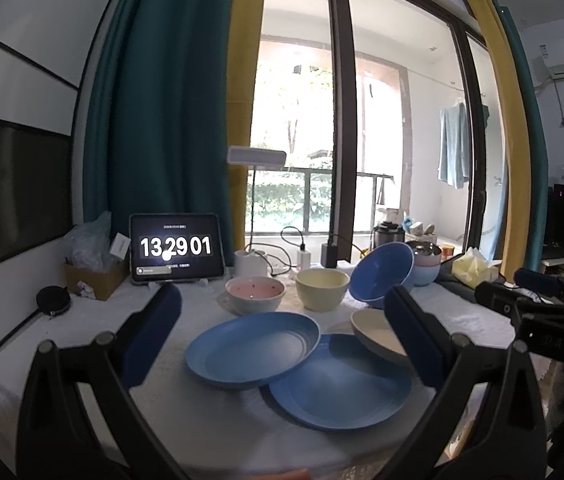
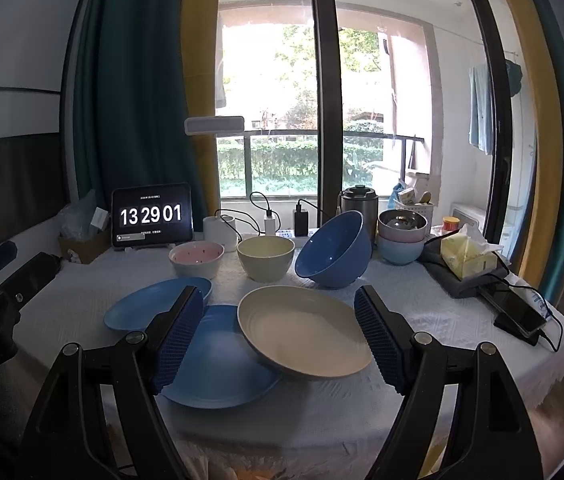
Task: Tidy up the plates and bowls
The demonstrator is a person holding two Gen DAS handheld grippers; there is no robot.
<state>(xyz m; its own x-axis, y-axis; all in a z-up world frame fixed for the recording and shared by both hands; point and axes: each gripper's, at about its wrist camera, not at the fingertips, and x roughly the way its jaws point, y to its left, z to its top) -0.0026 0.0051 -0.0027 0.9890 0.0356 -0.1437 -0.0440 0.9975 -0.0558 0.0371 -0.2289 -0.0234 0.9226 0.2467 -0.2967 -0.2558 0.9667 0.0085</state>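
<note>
The left gripper [image 1: 282, 332] hangs above the near edge of a table draped in a white cloth [image 1: 241, 408], its blue-padded fingers [image 1: 149, 336] spread wide with nothing between them, while the right gripper [image 2: 279, 336], equally wide open and empty, hovers over the same table further right. Below them lie three plates: a light blue plate [image 1: 251, 346] tilted with its right rim resting on a darker blue plate [image 1: 342, 384], and a cream plate [image 2: 302, 332] leaning on that darker plate's right side. Behind the plates stand a pink-lined bowl [image 1: 255, 294] and a pale yellow bowl [image 1: 322, 288] side by side, upright, and just right of them a large blue bowl [image 2: 334, 248] tipped on its side, mouth toward the left. Farther back on the right sits a stack of bowls [image 2: 402, 236] (a metal one on top, pink and light blue beneath). At the table's rear left a tablet [image 1: 176, 248] shows 13 29 01, with a cardboard box [image 1: 95, 278] beside it; a white mug [image 2: 219, 230], two chargers with cables, a desk lamp [image 1: 256, 158] and a metal pot [image 2: 360, 204] line the window side. A yellow tissue pack [image 2: 466, 258] and a phone [image 2: 518, 314] lie at the right edge.
</note>
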